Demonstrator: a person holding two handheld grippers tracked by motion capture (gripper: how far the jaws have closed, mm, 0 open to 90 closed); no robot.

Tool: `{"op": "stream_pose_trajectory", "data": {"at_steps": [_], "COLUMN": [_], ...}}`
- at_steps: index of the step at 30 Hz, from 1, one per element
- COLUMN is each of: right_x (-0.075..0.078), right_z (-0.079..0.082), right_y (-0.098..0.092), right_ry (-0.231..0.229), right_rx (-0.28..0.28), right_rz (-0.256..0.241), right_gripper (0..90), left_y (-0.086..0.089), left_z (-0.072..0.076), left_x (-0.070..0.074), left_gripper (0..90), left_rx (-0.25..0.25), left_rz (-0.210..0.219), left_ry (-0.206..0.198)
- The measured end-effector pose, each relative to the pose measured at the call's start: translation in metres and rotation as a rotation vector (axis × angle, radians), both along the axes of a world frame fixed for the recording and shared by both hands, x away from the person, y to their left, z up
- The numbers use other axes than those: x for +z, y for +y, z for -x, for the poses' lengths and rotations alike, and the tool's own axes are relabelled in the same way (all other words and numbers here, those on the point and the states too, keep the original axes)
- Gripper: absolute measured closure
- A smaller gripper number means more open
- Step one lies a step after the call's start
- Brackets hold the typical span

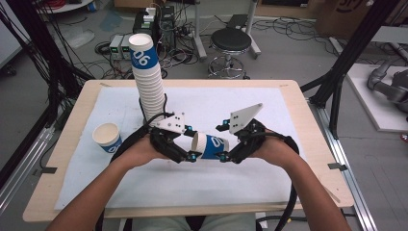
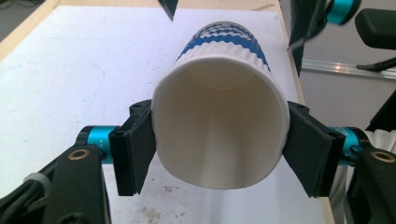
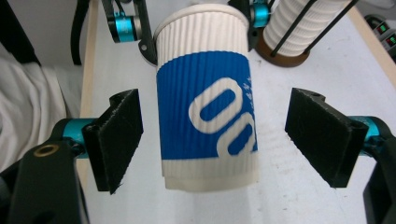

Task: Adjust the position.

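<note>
A white ribbed paper cup [image 1: 210, 146] with a blue band lies on its side in the air between both grippers, above the white mat [image 1: 250, 183]. My left gripper [image 1: 191, 143] is shut on its rim end. In the left gripper view the cup's open mouth [image 2: 219, 135] faces the camera, and the left gripper [image 2: 219, 149] presses both pads against its sides. My right gripper [image 1: 225, 139] stands open around the base end. In the right gripper view the cup [image 3: 205, 107] sits between the right gripper's [image 3: 219, 137] pads with a gap on each side.
A tall stack of matching cups [image 1: 146, 82] stands in a holder at the back left of the mat, and its brown base [image 3: 282, 56] shows in the right gripper view. A single upright cup [image 1: 107, 136] stands at the left. A stool [image 1: 231, 45] stands beyond the table.
</note>
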State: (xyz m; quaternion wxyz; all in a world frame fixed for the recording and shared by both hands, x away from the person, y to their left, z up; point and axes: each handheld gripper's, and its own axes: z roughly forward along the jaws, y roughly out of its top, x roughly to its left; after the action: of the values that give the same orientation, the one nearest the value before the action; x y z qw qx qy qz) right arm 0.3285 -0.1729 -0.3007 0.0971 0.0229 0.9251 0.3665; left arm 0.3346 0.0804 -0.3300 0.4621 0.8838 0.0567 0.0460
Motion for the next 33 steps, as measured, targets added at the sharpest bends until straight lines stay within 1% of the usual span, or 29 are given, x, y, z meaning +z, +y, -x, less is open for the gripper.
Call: {"op": "stream_pose_trajectory", "data": {"at_steps": [3, 5, 8, 11, 15, 16, 18, 21, 23, 28, 31, 33], "right_x": [-0.002, -0.004, -0.008, -0.01, -0.015, -0.017, -0.019, -0.022, -0.023, -0.025, -0.028, -0.029], "right_z": [0.0, -0.001, -0.001, -0.001, -0.001, -0.001, -0.001, -0.001, 0.0, 0.0, -0.002, -0.002], "right_y": [0.008, 0.013, 0.018, 0.023, 0.03, 0.032, 0.035, 0.039, 0.04, 0.041, 0.039, 0.037], "right_ry": [-0.004, -0.003, -0.005, -0.002, 0.001, -0.003, 0.007, 0.005, 0.014, 0.026, 0.039, 0.051], "right_rx": [0.013, 0.013, 0.025, 0.022, 0.036, 0.039, 0.061, 0.073, 0.066, 0.062, 0.062, 0.058], "right_rz": [0.042, 0.073, 0.102, 0.142, 0.183, 0.19, 0.211, 0.226, 0.242, 0.245, 0.225, 0.208], "right_gripper": [19.5, 19.5, 19.6, 19.6, 20.0, 20.9, 26.1, 27.2, 29.2, 30.3, 29.9, 29.2], "left_y": [-0.002, -0.004, -0.006, -0.008, -0.011, -0.012, -0.015, -0.018, -0.019, -0.02, -0.021, -0.021], "left_z": [0.0, -0.001, 0.0, -0.001, 0.0, 0.001, 0.002, 0.003, 0.004, 0.005, 0.004, 0.004], "left_x": [0.001, 0.002, 0.002, 0.002, 0.001, 0.001, 0.002, 0.002, 0.002, 0.001, 0.0, -0.002], "left_gripper": [30.6, 30.6, 30.4, 30.4, 30.6, 30.6, 30.6, 30.6, 30.6, 30.4, 27.6, 25.4], "left_rx": [-0.004, -0.009, -0.01, -0.02, -0.025, -0.027, -0.031, -0.036, -0.04, -0.04, -0.033, -0.031], "left_rz": [-0.014, -0.04, -0.043, -0.058, -0.074, -0.078, -0.086, -0.109, -0.121, -0.129, -0.117, -0.09], "left_ry": [0.005, 0.002, 0.009, 0.008, 0.006, 0.006, 0.005, -0.002, -0.005, -0.002, 0.007, 0.02]}}
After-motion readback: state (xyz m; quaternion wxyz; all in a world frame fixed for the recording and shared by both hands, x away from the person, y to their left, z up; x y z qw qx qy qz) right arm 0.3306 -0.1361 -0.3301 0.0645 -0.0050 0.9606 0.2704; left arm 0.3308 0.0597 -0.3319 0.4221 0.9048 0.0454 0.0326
